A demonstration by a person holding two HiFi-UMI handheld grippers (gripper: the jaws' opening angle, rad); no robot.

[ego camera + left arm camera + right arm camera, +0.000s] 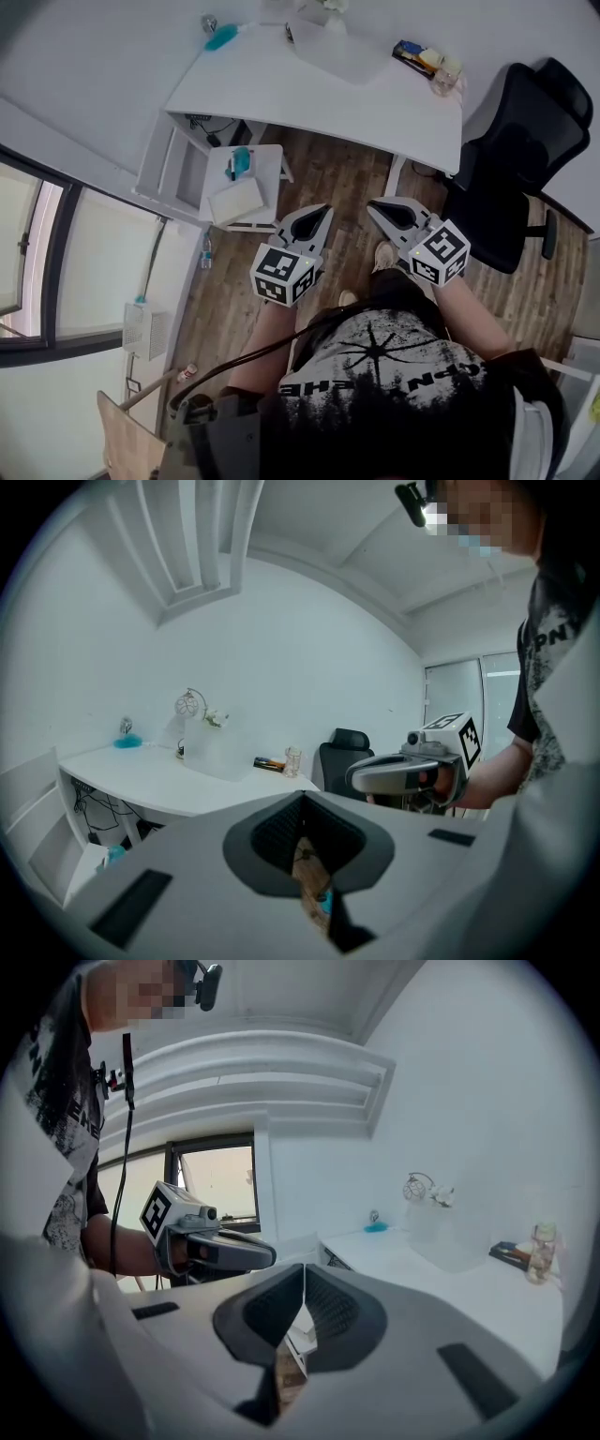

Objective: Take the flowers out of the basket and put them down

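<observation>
Both pairs of fingers are pressed together with nothing between them. On the left gripper the dark pads meet at the tip, and the right gripper looks the same. I read that as a carrying posture, since nothing within reach is there to pinch.

I hold the two grippers side by side in front of the body, pointing forward and slightly down over the wooden floor, well short of the white counter. That parallel hold makes sense to me as an approach, with both tools ready for the back of the counter.

The flowers, small and white, sit in the frosted basket at the back of the counter near the wall, beside a wire loop. Nothing has been lifted out, so I judge the task not yet begun.

A black chair stands at the right of the counter and a small white side table at the left, so the gap between them is my lane. The fingers will need to spread before I reach the stems
</observation>
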